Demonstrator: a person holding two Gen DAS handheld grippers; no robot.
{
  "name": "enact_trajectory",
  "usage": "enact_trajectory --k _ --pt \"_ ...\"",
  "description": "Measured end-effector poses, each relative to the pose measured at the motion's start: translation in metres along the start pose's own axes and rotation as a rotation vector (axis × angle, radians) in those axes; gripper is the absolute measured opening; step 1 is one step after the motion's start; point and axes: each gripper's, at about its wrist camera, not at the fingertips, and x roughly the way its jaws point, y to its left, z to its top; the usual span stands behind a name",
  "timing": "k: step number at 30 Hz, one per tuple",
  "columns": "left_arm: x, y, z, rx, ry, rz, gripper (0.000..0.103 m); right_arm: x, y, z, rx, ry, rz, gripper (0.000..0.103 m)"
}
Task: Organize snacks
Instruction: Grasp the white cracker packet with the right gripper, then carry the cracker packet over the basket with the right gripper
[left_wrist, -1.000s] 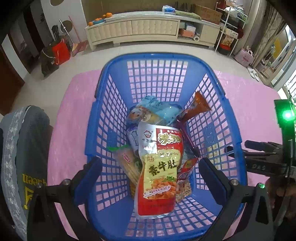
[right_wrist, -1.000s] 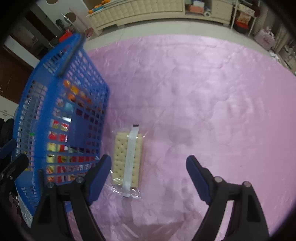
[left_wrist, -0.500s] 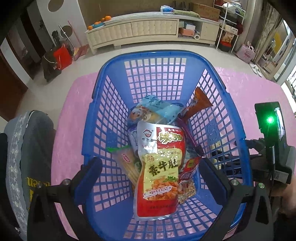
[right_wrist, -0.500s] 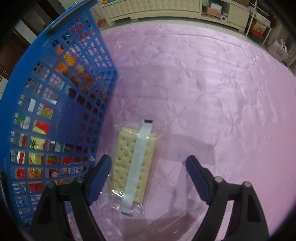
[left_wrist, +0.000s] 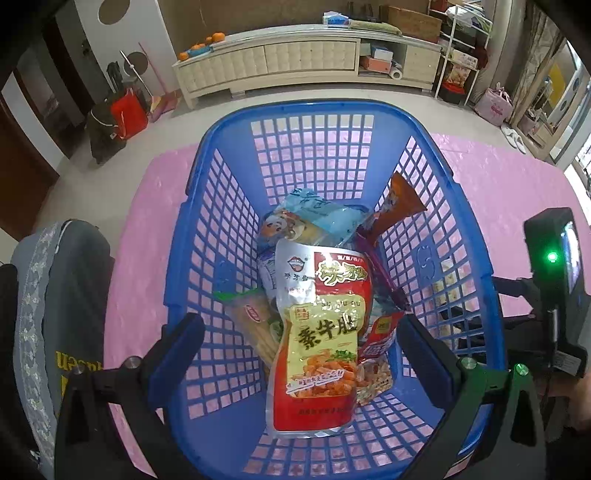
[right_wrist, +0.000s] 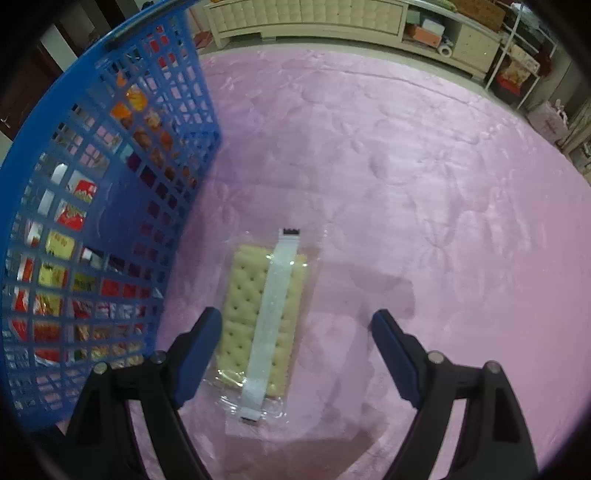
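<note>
A blue plastic basket stands on the pink tablecloth and holds several snack packets; a red and yellow pouch lies on top. My left gripper is open and empty, hovering above the basket. A clear packet of pale crackers lies on the cloth just right of the basket's wall. My right gripper is open, low over the cracker packet, with its near end between the fingers. The right gripper's body shows beyond the basket's right wall in the left wrist view.
A long cream sideboard stands against the far wall, with shelves and bags beside it. A person's dark-clothed knee is at the left of the table. Pink cloth stretches to the right of the crackers.
My right gripper has moved forward and down toward the cracker packet, which now lies between its fingers. The left gripper has shifted slightly over the basket.
</note>
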Motion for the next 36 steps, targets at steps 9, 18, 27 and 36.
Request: enact_trajectory --k 9,18,27,36 --pt "-0.002 -0.002 -0.003 -0.001 0.009 0.007 0.103 0.009 0.032 -0.017 -0.088 0.007 0.012 0.072" --pt "-0.008 0.003 -0.010 -0.015 -0.010 -0.008 0.103 0.003 0.025 -0.039 -0.110 -0.058 0.025 0.050" --pt "-0.037 0.005 -0.013 -0.019 -0.081 -0.030 0.103 -0.071 0.039 -0.048 -0.135 -0.181 0.036 0.050" --pt "-0.077 0.014 -0.023 -0.022 -0.158 -0.050 0.103 -0.145 0.062 -0.051 -0.164 -0.305 0.057 0.050"
